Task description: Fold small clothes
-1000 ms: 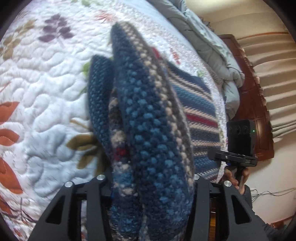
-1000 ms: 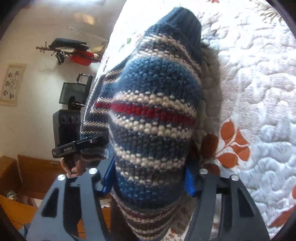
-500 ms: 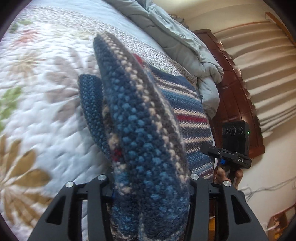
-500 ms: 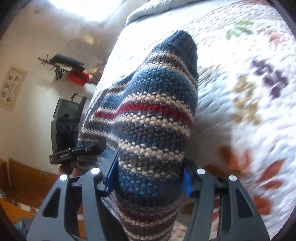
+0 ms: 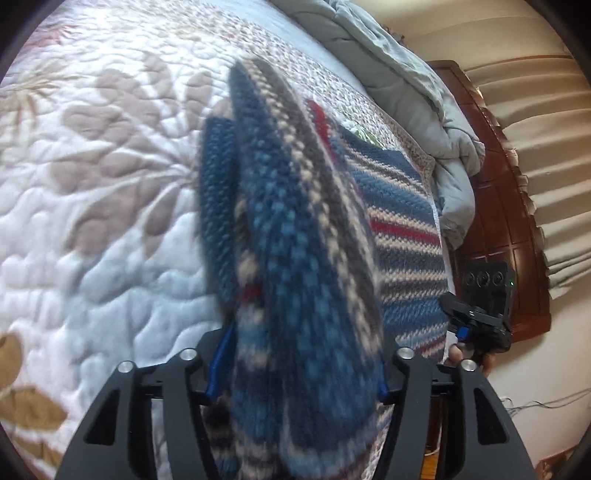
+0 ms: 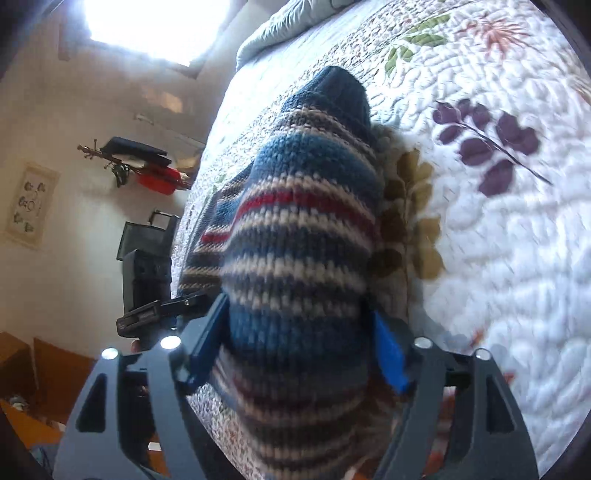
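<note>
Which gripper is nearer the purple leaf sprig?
Right. The purple sprig lies right of the right gripper; the left gripper is across the sweater. Both jaws have just been opening, sweater between.

We are seeing a sweater point(image 5: 295, 258) striped in blue, navy, cream, grey and red, and a white quilt point(image 5: 92, 221) showing purple, olive and rust leaves.

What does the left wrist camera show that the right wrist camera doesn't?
Only the left wrist view: a dark wooden headboard and pleated beige curtains. Only the right wrist view: a framed picture, a bright window and a red item on a wall rack. Both: the striped knit sweater lying on the floral quilt.
</note>
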Tool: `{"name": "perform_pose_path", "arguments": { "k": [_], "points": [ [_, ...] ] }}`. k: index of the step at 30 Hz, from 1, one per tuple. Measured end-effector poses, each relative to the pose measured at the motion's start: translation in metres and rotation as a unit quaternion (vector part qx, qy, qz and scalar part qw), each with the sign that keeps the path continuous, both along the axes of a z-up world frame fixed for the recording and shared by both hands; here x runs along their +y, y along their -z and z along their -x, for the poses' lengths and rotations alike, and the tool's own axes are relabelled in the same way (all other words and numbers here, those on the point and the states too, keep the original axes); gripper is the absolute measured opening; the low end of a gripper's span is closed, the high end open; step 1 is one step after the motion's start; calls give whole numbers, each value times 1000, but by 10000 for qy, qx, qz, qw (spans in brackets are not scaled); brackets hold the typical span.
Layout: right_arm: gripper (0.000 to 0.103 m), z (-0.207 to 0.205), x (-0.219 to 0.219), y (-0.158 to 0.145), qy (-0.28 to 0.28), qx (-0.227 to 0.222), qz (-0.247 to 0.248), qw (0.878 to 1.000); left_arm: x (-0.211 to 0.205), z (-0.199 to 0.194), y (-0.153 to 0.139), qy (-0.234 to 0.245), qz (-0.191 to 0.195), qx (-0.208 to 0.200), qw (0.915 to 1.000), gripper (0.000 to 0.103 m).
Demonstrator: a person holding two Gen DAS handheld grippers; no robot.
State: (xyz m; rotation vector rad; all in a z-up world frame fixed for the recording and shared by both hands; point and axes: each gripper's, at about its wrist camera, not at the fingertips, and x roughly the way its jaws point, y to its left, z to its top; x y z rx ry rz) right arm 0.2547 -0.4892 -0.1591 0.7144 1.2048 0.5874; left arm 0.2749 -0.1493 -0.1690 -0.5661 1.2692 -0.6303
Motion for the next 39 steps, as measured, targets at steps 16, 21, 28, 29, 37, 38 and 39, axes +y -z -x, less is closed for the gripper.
{"name": "perform_pose_path", "arguments": {
  "k": [16,21,28,29,37,38,39],
  "points": [
    [25,87,-3,9,-105,364,12,9993,8,82,-7,-277,-1148,-137,9929,59],
    [23,90,19,17,-57,534,236,9983,9,85,3,-258,-1381,-165,9899,59],
    [48,112,21,1,-14,295,689,9972,3,95,-15,-520,-1620,-231,9851,67],
    [54,119,23,-6,-30,191,900,9958,-6,95,-21,-559,-1704,-278,9834,68],
    [90,175,48,-67,296,-277,2357,9710,-7,139,-66,-1124,-2333,-761,9629,82],
    [92,182,48,-73,304,-324,2390,9700,-8,145,-72,-1186,-2464,-806,9585,85],
    [92,188,39,-72,308,-322,2424,9691,-9,152,-77,-1193,-2540,-855,9560,86]
  ]
}}
